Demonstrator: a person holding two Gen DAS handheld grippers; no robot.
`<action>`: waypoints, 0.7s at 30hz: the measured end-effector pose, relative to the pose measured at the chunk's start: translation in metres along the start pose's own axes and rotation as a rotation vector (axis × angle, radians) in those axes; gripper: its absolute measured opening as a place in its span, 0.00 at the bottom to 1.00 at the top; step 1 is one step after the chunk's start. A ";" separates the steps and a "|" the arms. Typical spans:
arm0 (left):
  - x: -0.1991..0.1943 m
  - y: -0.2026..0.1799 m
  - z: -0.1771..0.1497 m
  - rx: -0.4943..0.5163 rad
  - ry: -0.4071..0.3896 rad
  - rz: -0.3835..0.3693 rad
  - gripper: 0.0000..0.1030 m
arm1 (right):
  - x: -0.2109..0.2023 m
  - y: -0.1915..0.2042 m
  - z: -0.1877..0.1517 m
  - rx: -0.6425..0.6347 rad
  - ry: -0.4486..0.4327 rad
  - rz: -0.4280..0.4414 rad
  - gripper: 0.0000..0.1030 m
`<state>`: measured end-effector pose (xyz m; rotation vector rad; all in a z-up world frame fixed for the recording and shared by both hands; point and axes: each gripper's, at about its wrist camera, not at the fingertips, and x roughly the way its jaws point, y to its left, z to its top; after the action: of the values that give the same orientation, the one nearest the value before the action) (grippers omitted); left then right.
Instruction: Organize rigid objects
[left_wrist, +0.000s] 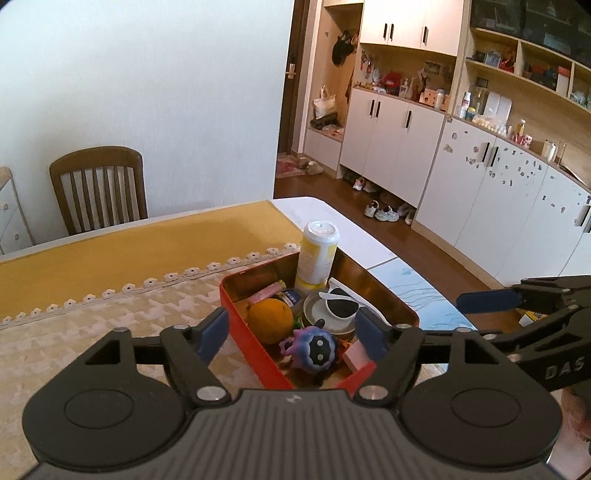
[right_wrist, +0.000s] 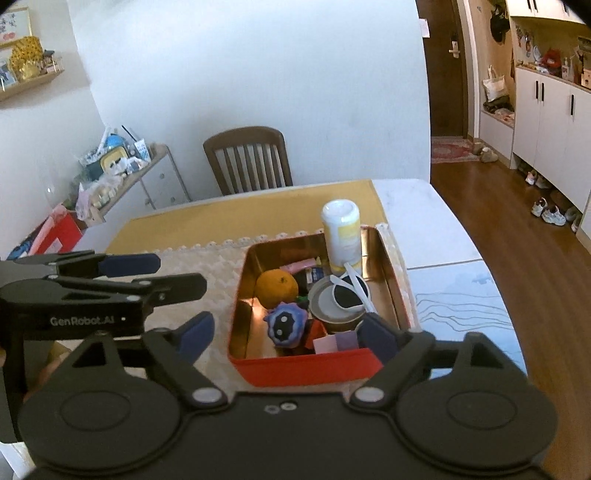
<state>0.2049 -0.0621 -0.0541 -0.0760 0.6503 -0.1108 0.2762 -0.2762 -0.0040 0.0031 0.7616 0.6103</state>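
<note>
Both grippers hover at the near end of the red tin (right_wrist: 306, 365), which sits on the counter (right_wrist: 461, 280) on a pale lace cloth (left_wrist: 110, 321). The left gripper (left_wrist: 295, 334) has its fingers wide apart and empty; the right gripper (right_wrist: 284, 338) likewise, fingers spread with nothing between them.

The tin is crowded. A tall white bottle (right_wrist: 341, 236) stands upright in the far right corner, an orange (right_wrist: 277, 288) lies left of centre, a blue spiky toy (right_wrist: 284, 325) sits just near of the orange, and a round can (right_wrist: 334, 308) with a black-and-white thing and a white spoon on top fills the right side. Pink and purple blocks (right_wrist: 336, 341) rest against the near wall.

Likely risks, judged from this layout:
- A reach for the bottle could tip it, since it is tall and stands above the tin wall.
- The orange is round and may roll from a shallow pinch.
- Wide fingers going down among packed items could catch the spoon or nudge the can.
- The tin may slide on the cloth if a finger hits its wall.
- The two grippers are near each other and could collide.
</note>
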 end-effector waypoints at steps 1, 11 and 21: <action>-0.004 0.000 -0.001 -0.006 -0.002 0.003 0.77 | -0.004 0.002 -0.001 -0.002 -0.009 0.005 0.94; -0.035 0.005 -0.010 -0.024 -0.019 -0.002 0.90 | -0.034 0.023 -0.011 -0.034 -0.098 -0.026 1.00; -0.057 0.005 -0.020 -0.046 -0.040 -0.003 1.00 | -0.043 0.029 -0.017 0.012 -0.131 -0.067 1.00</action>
<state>0.1482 -0.0503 -0.0366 -0.1231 0.6126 -0.0967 0.2256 -0.2780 0.0180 0.0282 0.6360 0.5366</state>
